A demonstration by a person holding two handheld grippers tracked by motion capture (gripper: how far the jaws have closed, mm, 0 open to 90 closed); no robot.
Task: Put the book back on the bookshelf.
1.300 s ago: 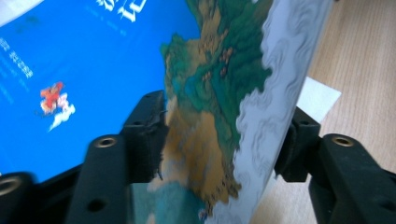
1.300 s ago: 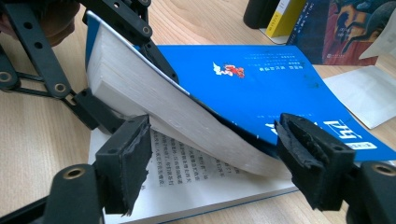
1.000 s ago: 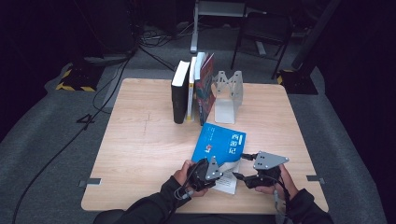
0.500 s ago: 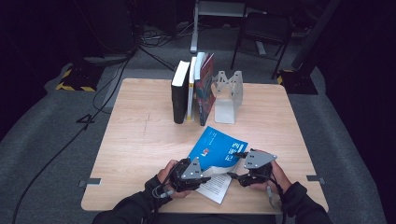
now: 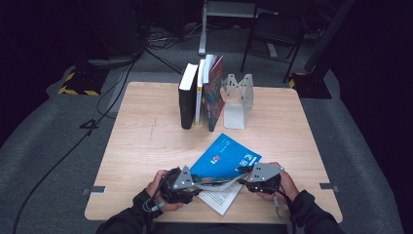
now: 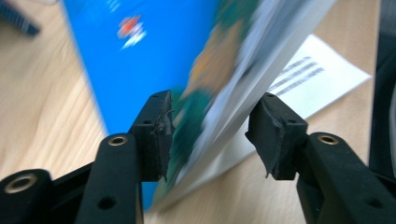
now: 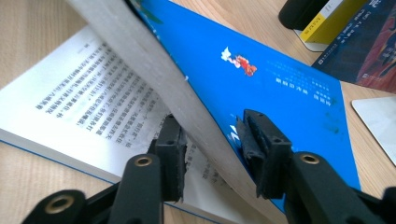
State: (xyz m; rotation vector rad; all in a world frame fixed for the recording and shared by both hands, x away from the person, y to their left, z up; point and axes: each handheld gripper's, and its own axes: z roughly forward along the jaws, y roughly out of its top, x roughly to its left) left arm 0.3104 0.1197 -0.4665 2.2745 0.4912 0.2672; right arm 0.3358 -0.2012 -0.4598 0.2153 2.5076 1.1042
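While the blue book point(image 5: 225, 157) lies open on the tabletop point(image 5: 141, 146):
Left gripper point(image 6: 212, 128): my jaws wide, straddling lifted pages.
Right gripper point(image 7: 210, 140): pinching the lifted cover.

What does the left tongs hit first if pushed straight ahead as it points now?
Likely the lifted stack of pages of the blue book, which already stands between the open jaws of the left tongs. Behind it lies the printed page; depth is unclear.

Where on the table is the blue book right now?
In the high view, the blue book lies open near the front edge of the table, between the left gripper and right gripper, in front of the upright books.
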